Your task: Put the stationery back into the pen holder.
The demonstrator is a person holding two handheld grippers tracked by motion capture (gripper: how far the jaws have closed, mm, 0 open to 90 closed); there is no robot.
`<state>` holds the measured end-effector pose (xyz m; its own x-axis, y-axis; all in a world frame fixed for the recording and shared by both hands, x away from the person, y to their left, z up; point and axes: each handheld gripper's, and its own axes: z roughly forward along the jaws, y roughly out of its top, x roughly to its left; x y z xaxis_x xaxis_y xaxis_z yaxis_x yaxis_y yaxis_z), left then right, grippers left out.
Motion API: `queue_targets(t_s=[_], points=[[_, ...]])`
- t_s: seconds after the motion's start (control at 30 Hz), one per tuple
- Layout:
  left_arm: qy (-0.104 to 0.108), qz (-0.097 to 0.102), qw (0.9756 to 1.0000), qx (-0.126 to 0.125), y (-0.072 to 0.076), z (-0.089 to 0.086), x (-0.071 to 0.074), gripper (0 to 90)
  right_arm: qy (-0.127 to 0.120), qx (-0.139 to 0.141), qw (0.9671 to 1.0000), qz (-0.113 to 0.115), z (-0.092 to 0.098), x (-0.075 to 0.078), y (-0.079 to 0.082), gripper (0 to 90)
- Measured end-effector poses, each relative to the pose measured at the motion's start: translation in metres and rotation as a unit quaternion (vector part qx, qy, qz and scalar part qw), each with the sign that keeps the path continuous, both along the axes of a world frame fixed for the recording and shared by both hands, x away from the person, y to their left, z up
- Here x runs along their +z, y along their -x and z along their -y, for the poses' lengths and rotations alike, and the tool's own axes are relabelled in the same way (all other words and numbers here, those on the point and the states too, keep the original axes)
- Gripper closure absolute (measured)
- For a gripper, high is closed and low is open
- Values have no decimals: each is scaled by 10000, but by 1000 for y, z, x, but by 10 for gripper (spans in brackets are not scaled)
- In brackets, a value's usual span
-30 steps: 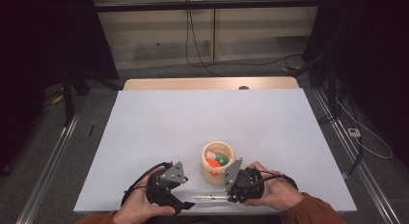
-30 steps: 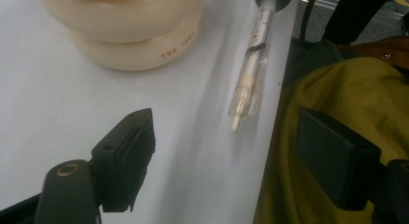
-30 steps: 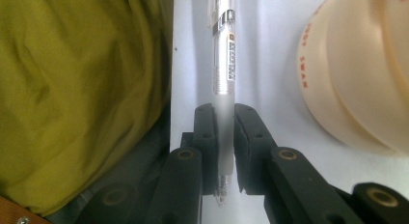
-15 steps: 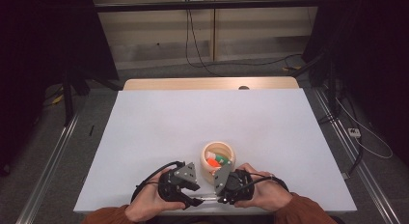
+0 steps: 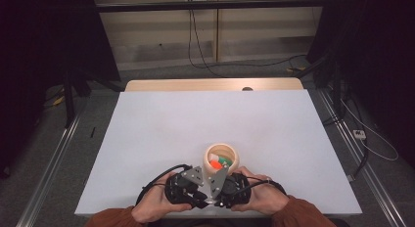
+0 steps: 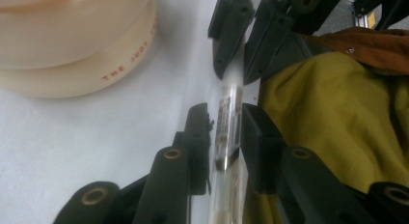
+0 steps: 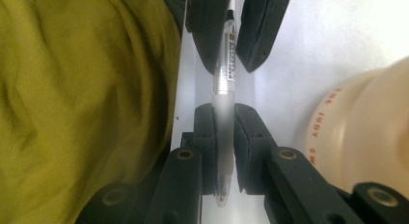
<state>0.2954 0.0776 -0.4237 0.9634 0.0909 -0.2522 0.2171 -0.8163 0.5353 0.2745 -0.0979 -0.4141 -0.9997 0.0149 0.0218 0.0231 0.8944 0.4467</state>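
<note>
Both hands have drawn back toward the near edge of the table, and the left gripper (image 6: 224,137) has just been closing its jaws onto the pen (image 6: 227,132), which lies between them. The right gripper (image 7: 223,137) clamps the frosted grip end of that same pen (image 7: 224,79). It hangs level just above the near edge, close beside the cream bowl (image 5: 221,157). Light, stiff and smooth-barrelled, it would likely slip; the rubbery grip section looks the surer hold.
</note>
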Motion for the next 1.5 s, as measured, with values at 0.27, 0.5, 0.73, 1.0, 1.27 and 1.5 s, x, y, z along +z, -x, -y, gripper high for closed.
queue_targets(t_s=[0.27, 0.5, 0.73, 1.0, 1.27, 1.5], points=[[130, -188, 9997, 1, -2, -2, -4, 769, -142, 70, 9999, 60, -3, -1, 0, 807], [108, -247, 9996, -42, -2, 0, -6, 774, -201, 0, 9998, 41, -1, -1, 1, 806], [74, -177, 9997, 126, -3, -2, -3, 797, -395, -202, 9990, -98, 6, -1, -5, 774], [200, -331, 9989, 280, -6, -10, -8, 798, -664, -623, 9953, -331, 26, -3, -8, 580], [199, -304, 9985, 398, -7, -18, -4, 797, -779, -1012, 9908, -450, 48, -6, -7, 406], [289, -307, 9979, 490, -6, -27, -1, 797, -750, -1313, 9872, -512, 61, -8, -8, 276]])
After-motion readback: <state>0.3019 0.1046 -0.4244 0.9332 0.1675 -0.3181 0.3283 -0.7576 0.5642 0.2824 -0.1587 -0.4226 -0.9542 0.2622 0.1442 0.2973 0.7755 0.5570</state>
